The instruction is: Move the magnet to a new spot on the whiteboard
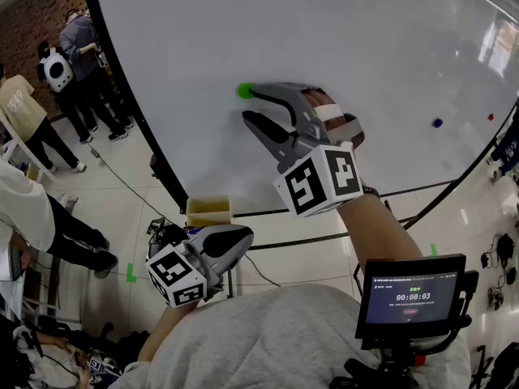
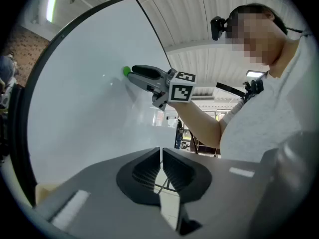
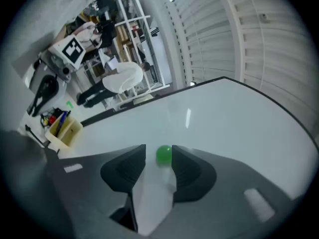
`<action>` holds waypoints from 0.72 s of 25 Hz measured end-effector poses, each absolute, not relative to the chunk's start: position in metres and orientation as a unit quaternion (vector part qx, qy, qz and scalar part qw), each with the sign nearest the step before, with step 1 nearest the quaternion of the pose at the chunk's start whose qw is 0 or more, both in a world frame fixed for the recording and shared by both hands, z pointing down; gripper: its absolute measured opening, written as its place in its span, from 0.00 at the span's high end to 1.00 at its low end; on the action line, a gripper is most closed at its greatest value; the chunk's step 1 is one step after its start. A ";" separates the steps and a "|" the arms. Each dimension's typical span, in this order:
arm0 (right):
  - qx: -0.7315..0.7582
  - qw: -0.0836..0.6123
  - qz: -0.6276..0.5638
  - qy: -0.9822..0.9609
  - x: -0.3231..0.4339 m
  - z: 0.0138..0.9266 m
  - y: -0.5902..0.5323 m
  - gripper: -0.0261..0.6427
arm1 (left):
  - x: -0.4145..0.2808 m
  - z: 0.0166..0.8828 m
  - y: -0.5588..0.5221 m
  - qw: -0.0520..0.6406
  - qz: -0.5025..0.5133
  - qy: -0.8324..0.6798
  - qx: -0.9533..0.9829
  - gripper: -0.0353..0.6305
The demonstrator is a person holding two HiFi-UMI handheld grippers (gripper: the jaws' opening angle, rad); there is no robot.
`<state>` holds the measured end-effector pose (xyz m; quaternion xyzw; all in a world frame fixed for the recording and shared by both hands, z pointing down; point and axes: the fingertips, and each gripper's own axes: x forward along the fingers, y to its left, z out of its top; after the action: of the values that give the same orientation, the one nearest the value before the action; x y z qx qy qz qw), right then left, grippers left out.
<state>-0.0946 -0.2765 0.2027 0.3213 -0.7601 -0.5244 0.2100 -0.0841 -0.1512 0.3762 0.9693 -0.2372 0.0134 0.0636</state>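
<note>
Right tool (image 3: 159, 152) wide around green magnet (image 3: 164, 154) | left tool (image 2: 161, 154) narrow, empty | yellow box (image 3: 68, 132) holds pens (image 3: 60, 122)

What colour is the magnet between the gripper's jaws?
The magnet is green, clearest in the right gripper view.

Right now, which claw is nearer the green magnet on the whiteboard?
Right. The right claw is at the green magnet, jaws open with the magnet between their tips. The left claw sits low, well below the magnet and off the whiteboard, jaws together.
</note>
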 end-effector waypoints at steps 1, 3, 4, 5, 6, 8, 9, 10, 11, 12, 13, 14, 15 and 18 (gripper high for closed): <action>0.328 0.216 -0.532 -0.750 -0.095 0.199 -0.281 0.73 | -0.085 0.376 -0.150 0.063 0.010 -0.236 0.970 0.96; 0.339 0.222 -0.538 -0.739 -0.094 0.194 -0.287 0.73 | -0.086 0.376 -0.147 0.063 0.007 -0.237 0.970 0.96; 0.342 0.220 -0.535 -0.740 -0.094 0.192 -0.289 0.74 | -0.087 0.376 -0.145 0.063 0.007 -0.238 0.969 0.96; 0.344 0.217 -0.531 -0.743 -0.093 0.191 -0.289 0.75 | -0.088 0.375 -0.144 0.063 0.007 -0.241 0.968 0.96; 0.345 0.214 -0.529 -0.745 -0.093 0.190 -0.289 0.75 | -0.090 0.375 -0.144 0.064 0.007 -0.244 0.968 0.96; 0.349 0.212 -0.536 -0.739 -0.093 0.191 -0.287 0.76 | -0.093 0.375 -0.142 0.063 0.005 -0.249 0.966 0.96; 0.351 0.213 -0.542 -0.733 -0.093 0.192 -0.286 0.76 | -0.094 0.375 -0.141 0.063 0.006 -0.252 0.966 0.96; 0.354 0.217 -0.547 -0.727 -0.093 0.193 -0.286 0.76 | -0.094 0.374 -0.141 0.063 0.007 -0.254 0.965 0.96; 0.356 0.222 -0.551 -0.721 -0.093 0.194 -0.286 0.78 | -0.095 0.374 -0.141 0.063 0.007 -0.256 0.965 0.96; 0.358 0.227 -0.553 -0.717 -0.093 0.195 -0.286 0.79 | -0.095 0.375 -0.141 0.063 0.006 -0.256 0.965 0.96; 0.360 0.230 -0.553 -0.716 -0.093 0.195 -0.286 0.79 | -0.095 0.376 -0.141 0.063 0.005 -0.256 0.965 0.96; 0.360 0.231 -0.551 -0.716 -0.094 0.195 -0.287 0.79 | -0.095 0.376 -0.141 0.063 0.004 -0.257 0.964 0.96; 0.360 0.230 -0.549 -0.718 -0.094 0.195 -0.287 0.79 | -0.095 0.376 -0.142 0.064 0.003 -0.258 0.964 0.96; 0.355 0.224 -0.544 -0.726 -0.094 0.195 -0.289 0.79 | -0.095 0.376 -0.144 0.065 0.002 -0.263 0.963 0.96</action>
<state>-0.0941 -0.2887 0.1949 0.3551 -0.7262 -0.5443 0.2243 -0.0953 -0.1437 0.3756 0.9626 -0.2629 0.0020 0.0649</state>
